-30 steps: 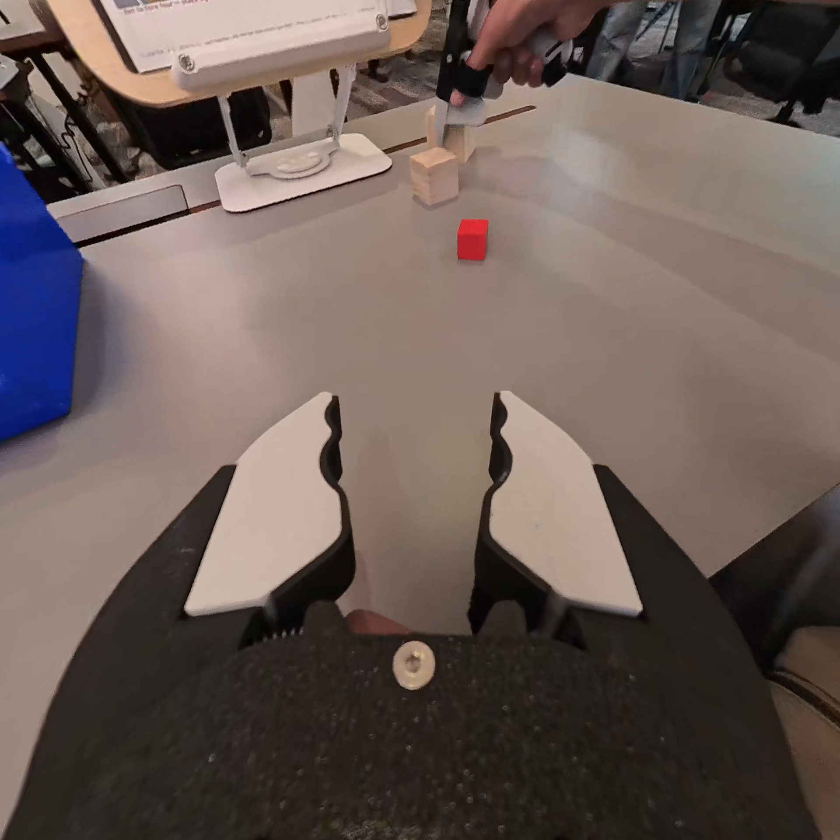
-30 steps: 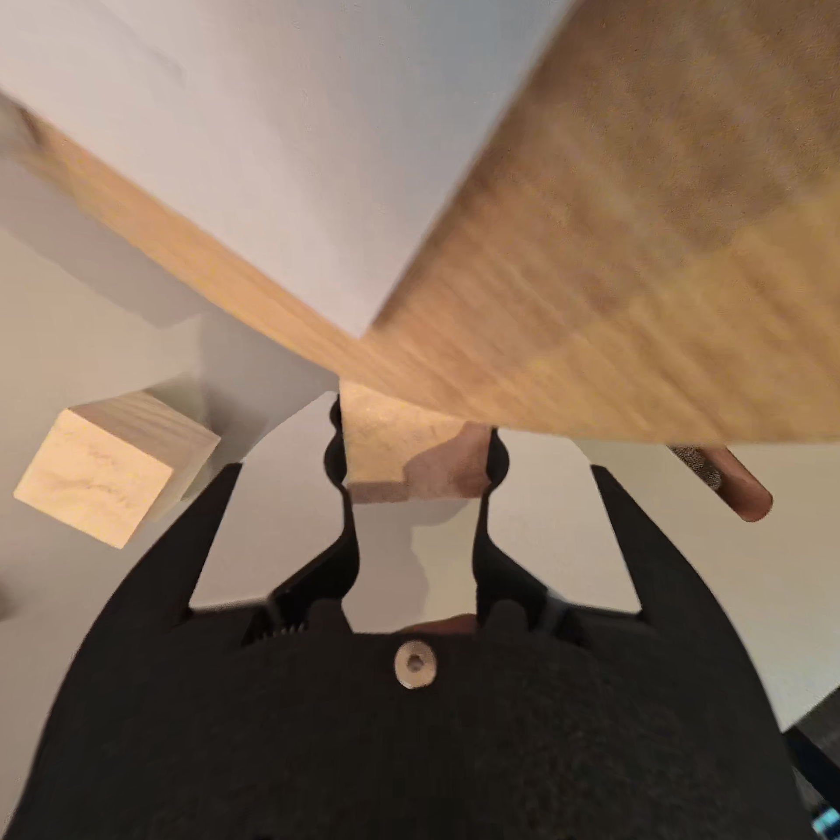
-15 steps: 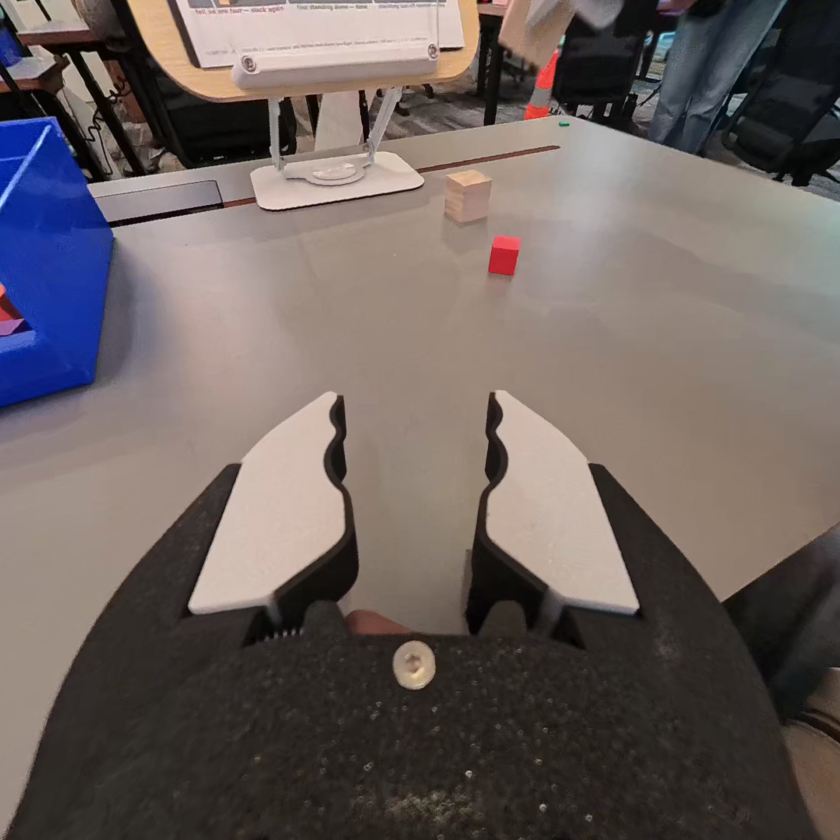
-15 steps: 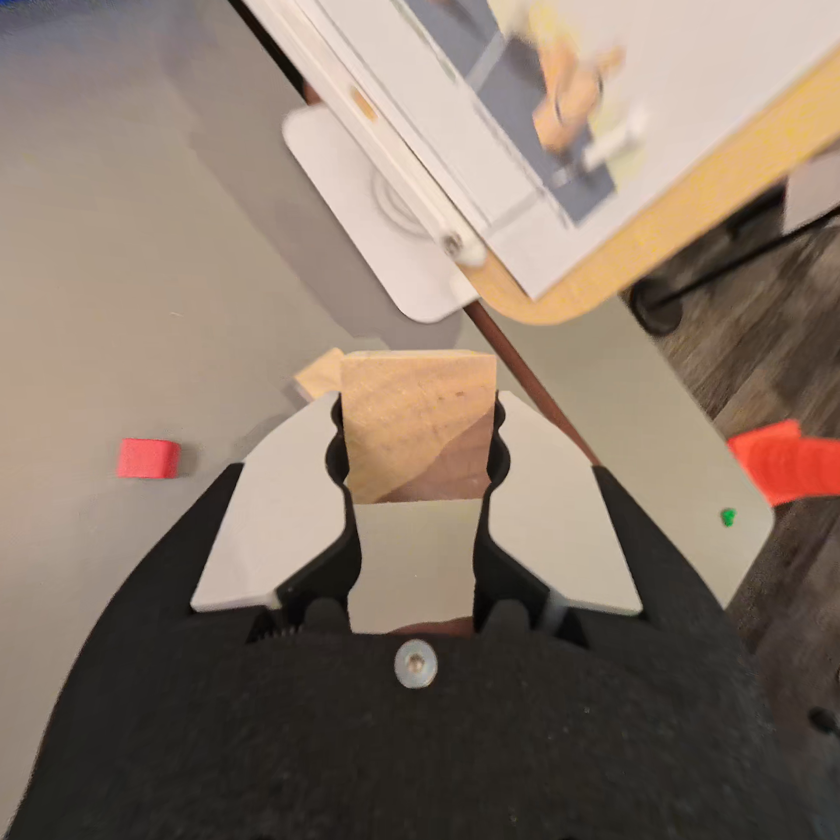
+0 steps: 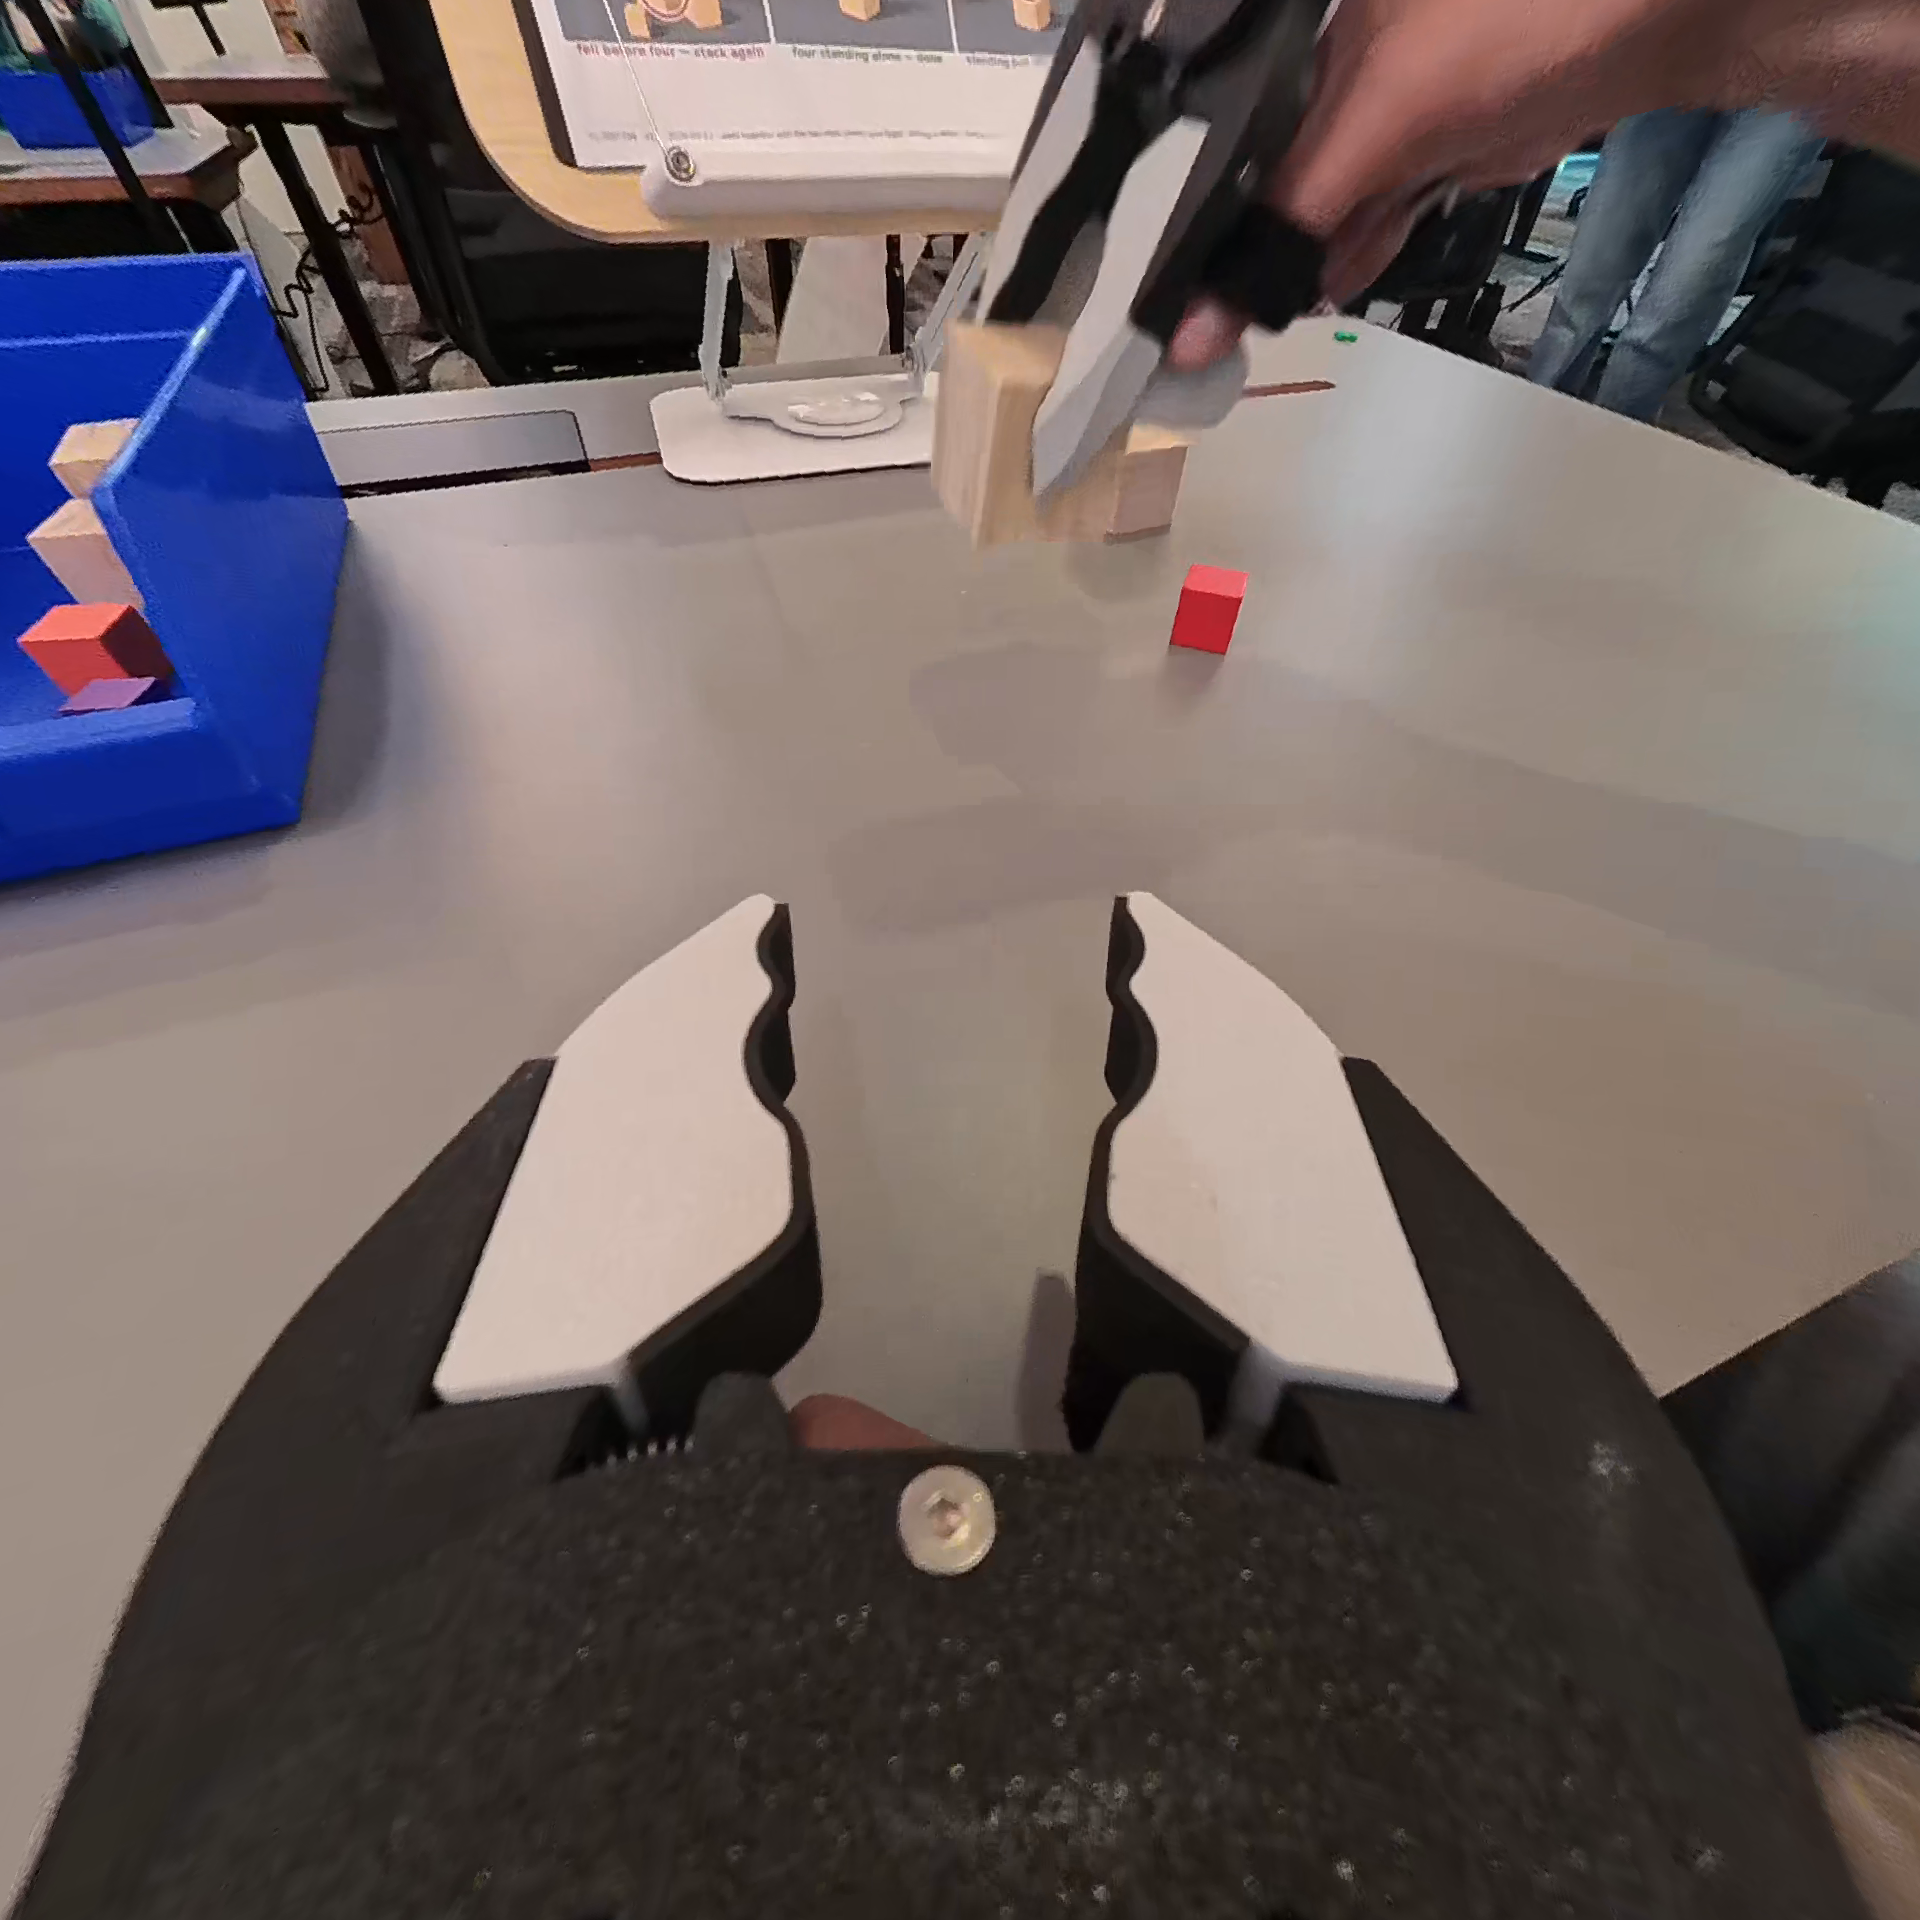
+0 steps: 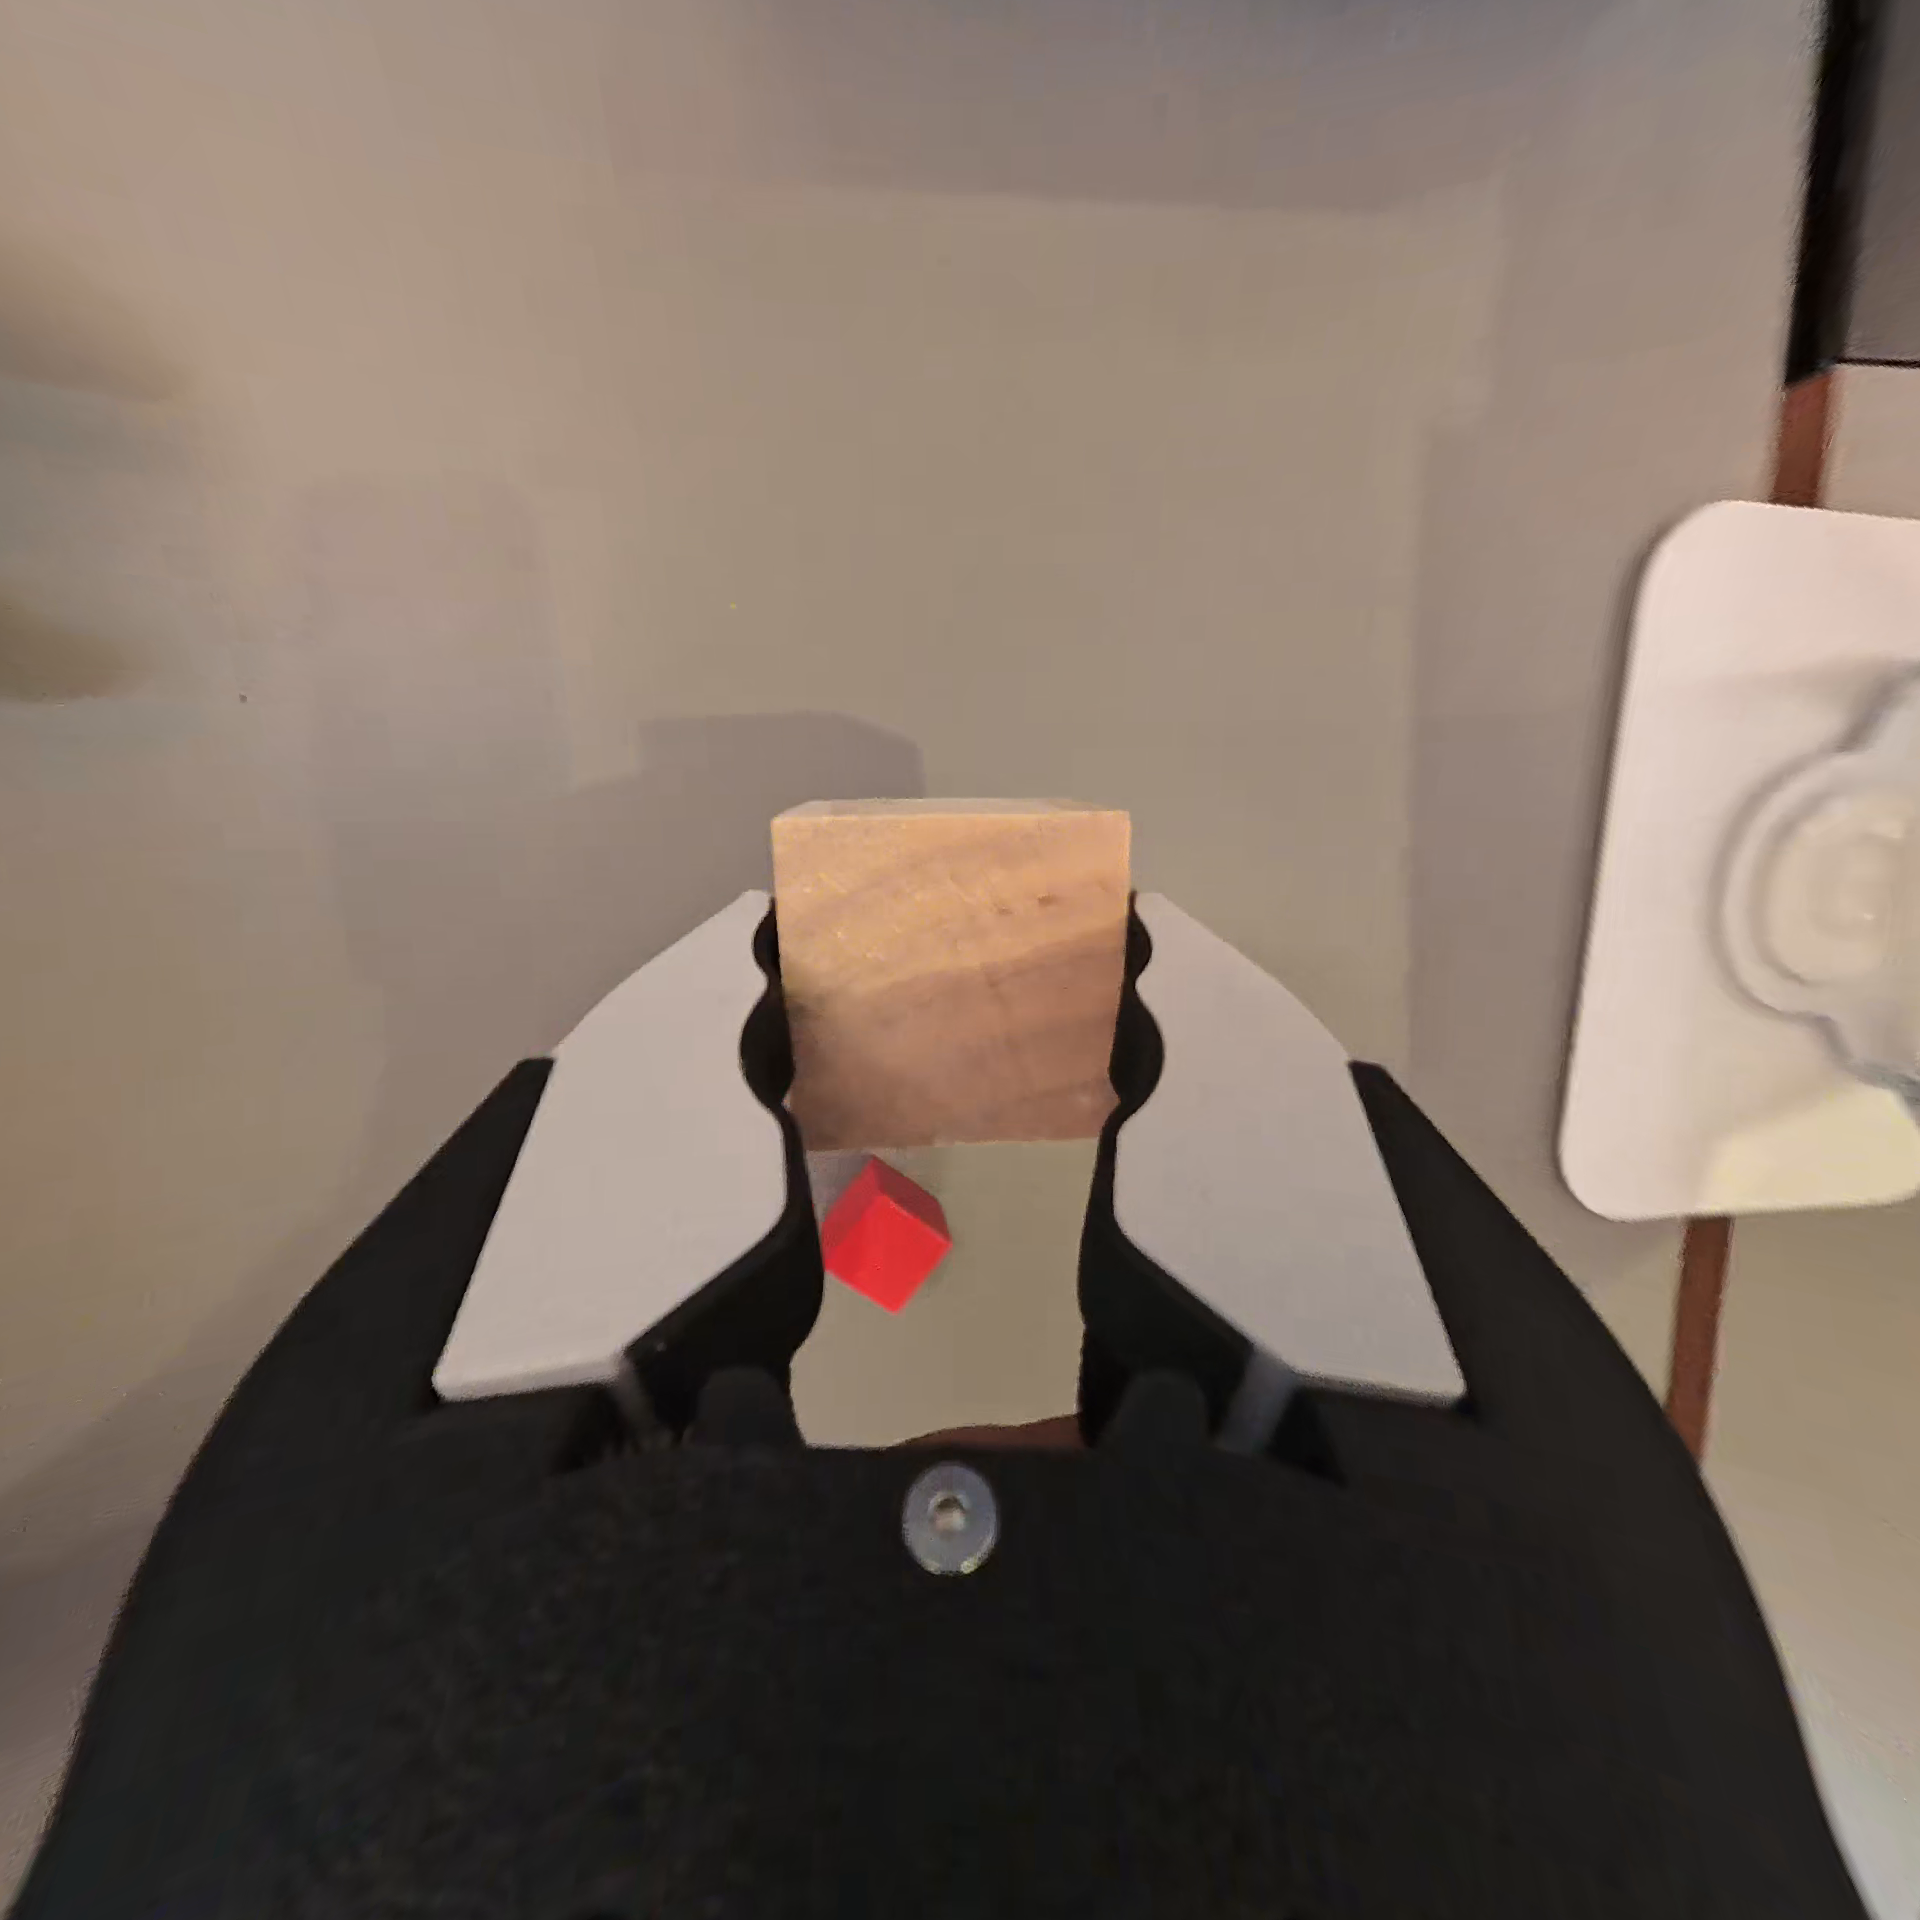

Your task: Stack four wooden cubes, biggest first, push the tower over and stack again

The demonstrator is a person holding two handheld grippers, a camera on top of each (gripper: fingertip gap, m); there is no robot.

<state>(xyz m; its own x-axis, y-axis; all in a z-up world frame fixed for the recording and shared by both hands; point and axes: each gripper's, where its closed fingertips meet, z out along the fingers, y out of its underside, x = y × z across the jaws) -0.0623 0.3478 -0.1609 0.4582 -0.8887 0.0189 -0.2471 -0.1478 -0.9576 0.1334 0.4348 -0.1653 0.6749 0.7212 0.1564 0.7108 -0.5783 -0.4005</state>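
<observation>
Right wrist view looks straight down: the right gripper point(image 6: 951, 997) is clenched on a plain wooden cube point(image 6: 951, 987), its two pale fingers pressed against opposite faces, and holds it in the air above the grey table point(image 6: 520, 416). Directly below, between the fingers, a small red cube point(image 6: 883, 1247) lies on the table, and the white base of a stand point(image 6: 1725, 883) sits off to one side. From the left wrist view, the left gripper point(image 5: 945, 997) hangs low over the near part of the table with its jaws spread and nothing between them. Farther off in that view, a hand holds the right gripper with its cube lifted clear of the surface; just behind it a second plain wooden cube point(image 5: 1143, 488) rests on the table, and the red cube sits near it, a little closer to the camera. No tower stands anywhere, so judging from this the stacking is at its very start: the held cube appears the larger of the two plain ones and would serve as the base, with every layer, the push-over and the restack all left to do. At the left edge a blue bin point(image 5: 229, 540) holds more blocks: two plain wooden ones, a red one and a purple piece against its wall.
</observation>
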